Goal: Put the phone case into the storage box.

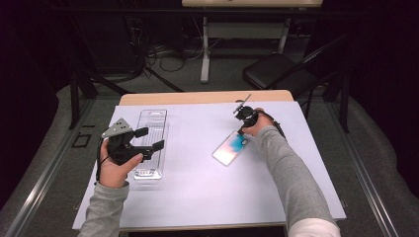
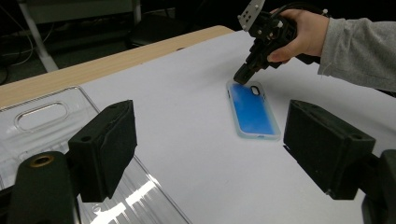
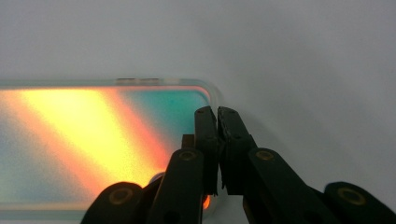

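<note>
Nearest the person, the left gripper (image 1: 148, 138) is held over the near end of a clear ribbed plastic tray (image 1: 150, 129) that lies lengthwise on the left of the pale lilac table sheet (image 1: 197, 182). Its jaws stand apart with nothing between them, and it is probably idling while the other hand works. Farther across the sheet, right of centre, lies the iridescent blue-to-orange phone case with a clear rim (image 1: 230, 147), flat and set at a slant, well apart from the tray. The right gripper (image 2: 243, 77) slopes down onto the case's far end, beside the camera cut-out. In the right gripper view its jaws (image 3: 217, 116) are pressed together at the case's corner, apparently pinching the thin clear rim, though the rim between the pads cannot be made out. Gripping at a corner suits lifting or dragging so flat an object. Beyond the table stands a black folding chair (image 1: 276, 71).
</note>
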`<state>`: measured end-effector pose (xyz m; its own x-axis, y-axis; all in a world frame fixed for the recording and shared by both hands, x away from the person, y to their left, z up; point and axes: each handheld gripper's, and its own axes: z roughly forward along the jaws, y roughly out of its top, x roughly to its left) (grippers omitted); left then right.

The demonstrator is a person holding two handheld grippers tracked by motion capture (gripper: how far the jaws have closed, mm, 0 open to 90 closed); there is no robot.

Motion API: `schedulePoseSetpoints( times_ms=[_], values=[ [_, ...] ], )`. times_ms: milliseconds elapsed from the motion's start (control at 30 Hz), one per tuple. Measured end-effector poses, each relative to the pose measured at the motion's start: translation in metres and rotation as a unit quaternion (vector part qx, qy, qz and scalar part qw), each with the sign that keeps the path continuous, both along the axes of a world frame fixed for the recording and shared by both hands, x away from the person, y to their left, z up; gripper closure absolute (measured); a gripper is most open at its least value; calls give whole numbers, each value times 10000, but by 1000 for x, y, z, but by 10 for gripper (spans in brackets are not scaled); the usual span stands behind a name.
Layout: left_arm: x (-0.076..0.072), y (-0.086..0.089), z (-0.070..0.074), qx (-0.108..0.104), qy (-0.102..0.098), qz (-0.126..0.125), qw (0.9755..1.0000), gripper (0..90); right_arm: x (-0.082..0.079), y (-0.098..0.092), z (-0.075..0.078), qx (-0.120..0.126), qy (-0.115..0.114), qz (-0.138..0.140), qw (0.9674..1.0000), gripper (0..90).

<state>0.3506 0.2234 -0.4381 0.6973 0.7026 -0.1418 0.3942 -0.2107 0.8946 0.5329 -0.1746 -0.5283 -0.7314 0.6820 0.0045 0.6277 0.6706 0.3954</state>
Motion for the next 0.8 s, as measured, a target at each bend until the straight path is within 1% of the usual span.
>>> schedulePoseSetpoints(
  times_ms=[67, 300, 400, 433, 567, 600, 700, 733, 800],
  values=[
    [0, 0, 0, -1, 0, 1, 10000, 176, 1, -1, 0, -17, -44, 85, 10000, 878],
    [0, 0, -1, -9, 1, 9, 10000, 176, 0, 0, 0, -36, -47, 116, 9999, 881],
    [0, 0, -1, -11, 1, 13, 10000, 176, 0, 0, 0, -50, -61, 173, 9998, 881],
    [0, 0, -1, -12, 0, 13, 10000, 176, -1, 1, 1, -67, -26, 135, 9999, 881],
    [0, 0, -1, -8, 2, 13, 10000, 176, 0, 0, 1, -67, -34, 188, 9998, 881],
    [0, 0, -1, -6, 3, 13, 10000, 176, -1, 0, 1, -84, 7, 147, 9999, 882],
    [1, 0, -1, -5, 5, 12, 10000, 176, 0, -1, 0, -27, -19, 175, 9998, 881],
    [1, 0, -1, -6, 4, 13, 10000, 177, -1, 0, 1, -26, 21, 110, 9999, 881],
    [1, 1, -1, -4, 6, 11, 10000, 177, -1, -1, 2, -37, 34, 117, 9999, 882]
  ],
)
